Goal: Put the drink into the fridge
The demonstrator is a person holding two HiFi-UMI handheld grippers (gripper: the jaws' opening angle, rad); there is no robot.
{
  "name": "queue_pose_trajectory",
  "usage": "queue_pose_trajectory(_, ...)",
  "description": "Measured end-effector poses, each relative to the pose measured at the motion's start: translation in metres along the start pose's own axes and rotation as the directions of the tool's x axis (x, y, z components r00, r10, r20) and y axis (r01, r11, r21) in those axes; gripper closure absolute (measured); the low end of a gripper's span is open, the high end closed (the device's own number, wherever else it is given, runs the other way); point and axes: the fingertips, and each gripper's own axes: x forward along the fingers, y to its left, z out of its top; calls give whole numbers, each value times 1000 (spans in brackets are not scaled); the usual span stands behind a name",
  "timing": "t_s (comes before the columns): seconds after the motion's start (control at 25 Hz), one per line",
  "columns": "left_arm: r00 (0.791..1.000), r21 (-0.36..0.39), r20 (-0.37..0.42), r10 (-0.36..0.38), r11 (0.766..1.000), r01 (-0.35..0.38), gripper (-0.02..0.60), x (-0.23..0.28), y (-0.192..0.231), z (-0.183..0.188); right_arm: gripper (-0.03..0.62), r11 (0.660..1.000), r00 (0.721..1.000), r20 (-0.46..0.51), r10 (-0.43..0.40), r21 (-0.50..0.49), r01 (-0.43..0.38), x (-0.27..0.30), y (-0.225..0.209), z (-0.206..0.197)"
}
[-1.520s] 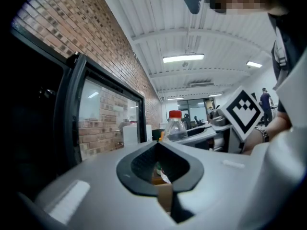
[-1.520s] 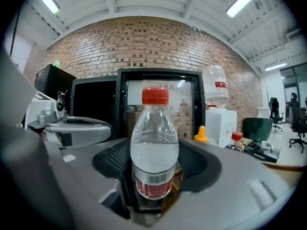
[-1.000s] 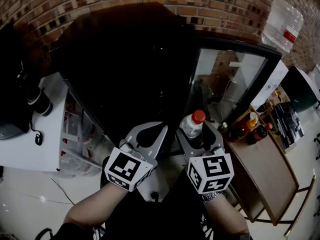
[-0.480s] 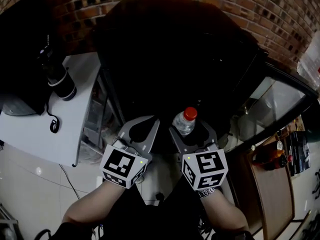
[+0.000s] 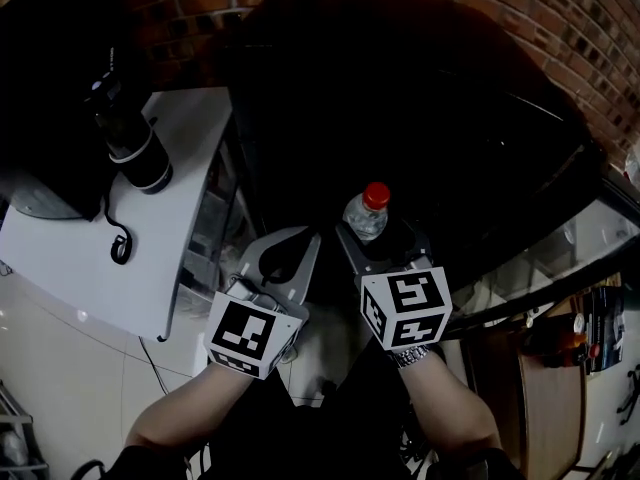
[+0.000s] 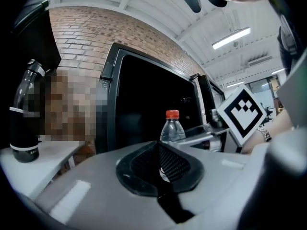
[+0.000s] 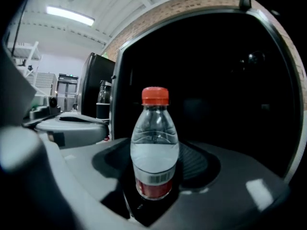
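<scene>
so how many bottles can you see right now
2 for sure: the red-capped water bottle clamped in the right gripper, and a dark flask standing on the white counter at left. Some dim shapes at the head view's far right may be more.

Head view steeply down; gripper views close, level along own jaws; all share bottle (image 5: 366, 213), fridge (image 5: 420, 118)

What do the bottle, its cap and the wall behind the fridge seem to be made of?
Bottle: clear, glossy plastic, it seems; the liquid level shows through it and light glints on its shoulder.
Cap: probably plastic, opaque red, with a duller finish than the body.
Wall: brick, rough and matt; reddish-brown courses with pale mortar joints between them.
</scene>
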Motion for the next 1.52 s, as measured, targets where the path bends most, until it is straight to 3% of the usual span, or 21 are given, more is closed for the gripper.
queue_pose_trajectory(0.8, 998, 36, 2, 56, 998, -56, 578, 8, 23, 17, 293, 994, 994, 1, 110, -30, -109, 117, 0, 2)
queue_pose_trajectory(1.52, 998, 27, -28, 61, 998, -60, 578, 17, 31, 9, 284, 985, 985, -18, 170, 8, -170, 153, 3, 0)
